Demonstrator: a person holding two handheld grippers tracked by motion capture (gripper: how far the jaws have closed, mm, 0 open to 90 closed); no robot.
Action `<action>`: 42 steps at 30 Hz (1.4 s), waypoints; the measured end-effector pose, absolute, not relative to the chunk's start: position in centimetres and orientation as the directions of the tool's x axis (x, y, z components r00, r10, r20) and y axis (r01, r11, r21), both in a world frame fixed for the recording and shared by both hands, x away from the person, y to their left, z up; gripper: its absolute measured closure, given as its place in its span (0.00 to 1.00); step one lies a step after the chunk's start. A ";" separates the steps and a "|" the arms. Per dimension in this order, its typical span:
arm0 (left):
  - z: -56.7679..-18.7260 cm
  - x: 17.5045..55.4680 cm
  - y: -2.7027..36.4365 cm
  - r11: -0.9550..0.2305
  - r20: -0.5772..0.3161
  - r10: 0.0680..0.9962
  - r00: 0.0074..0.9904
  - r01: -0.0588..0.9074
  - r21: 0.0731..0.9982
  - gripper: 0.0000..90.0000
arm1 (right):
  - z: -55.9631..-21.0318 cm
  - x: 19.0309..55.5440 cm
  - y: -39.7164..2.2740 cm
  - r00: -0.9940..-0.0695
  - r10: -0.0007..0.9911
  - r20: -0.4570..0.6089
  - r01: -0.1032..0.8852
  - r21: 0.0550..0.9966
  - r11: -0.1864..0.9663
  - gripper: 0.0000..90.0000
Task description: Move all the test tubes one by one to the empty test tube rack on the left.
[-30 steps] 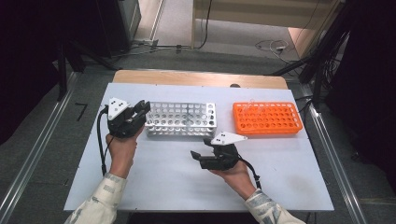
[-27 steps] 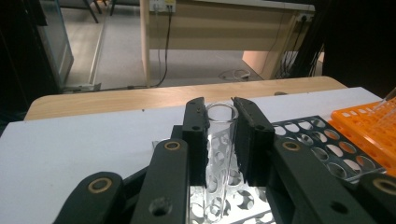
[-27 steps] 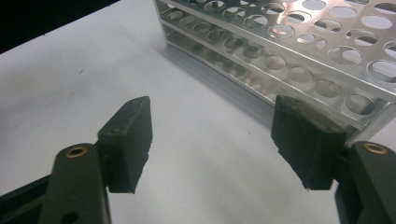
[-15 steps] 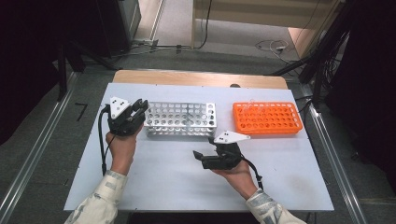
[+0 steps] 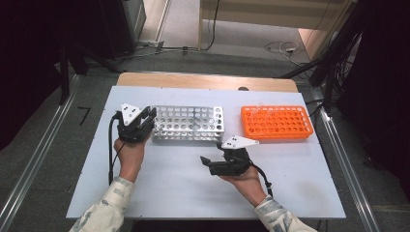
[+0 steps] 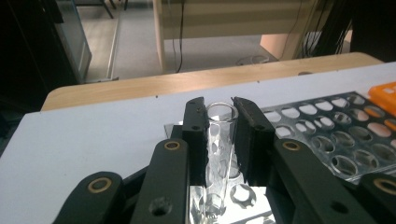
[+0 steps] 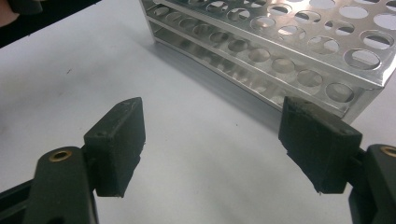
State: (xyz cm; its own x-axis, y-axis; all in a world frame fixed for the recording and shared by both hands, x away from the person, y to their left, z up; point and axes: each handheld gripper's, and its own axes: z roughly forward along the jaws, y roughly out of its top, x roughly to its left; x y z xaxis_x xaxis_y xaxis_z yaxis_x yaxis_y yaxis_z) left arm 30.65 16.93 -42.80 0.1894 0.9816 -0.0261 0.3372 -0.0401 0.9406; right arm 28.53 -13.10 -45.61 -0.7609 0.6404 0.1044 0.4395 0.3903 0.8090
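Note:
My left gripper (image 5: 147, 117) hovers over the left end of the silver metal tube rack (image 5: 191, 123). It is shut on a clear glass test tube (image 6: 219, 140), which stands upright between its jaws, lower end down among the rack's holes (image 6: 336, 140). My right gripper (image 5: 208, 163) lies low over the white table in front of the rack, pointing left. It is open; its jaws (image 7: 210, 140) have just been opening and hold nothing. The rack's near corner (image 7: 280, 46) lies just beyond them.
An orange plastic tube rack (image 5: 276, 123) sits to the right of the metal one. The white table top (image 5: 169, 188) has a wooden strip (image 5: 203, 80) along its far edge. Metal rails run along the floor at both sides.
The right gripper's jaws have spread a little wider. Both hands have stayed almost where they were, the left still holding the tube at the rack's left end.

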 end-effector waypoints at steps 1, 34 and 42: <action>-43.0 30.7 16.9 -0.047 -0.019 0.982 0.187 0.344 0.938 0.83 | -45.6 28.5 -13.1 -0.762 0.639 0.102 0.437 0.809 0.393 0.24; -44.4 30.3 16.6 -0.030 -0.044 0.983 0.176 0.397 0.917 0.59 | -45.4 28.6 -13.7 -0.757 0.646 0.100 0.436 0.813 0.385 0.24; -43.9 30.1 17.4 0.069 -0.179 0.963 0.200 0.461 0.885 0.20 | -45.3 28.9 -14.3 -0.744 0.662 0.096 0.438 0.817 0.374 0.24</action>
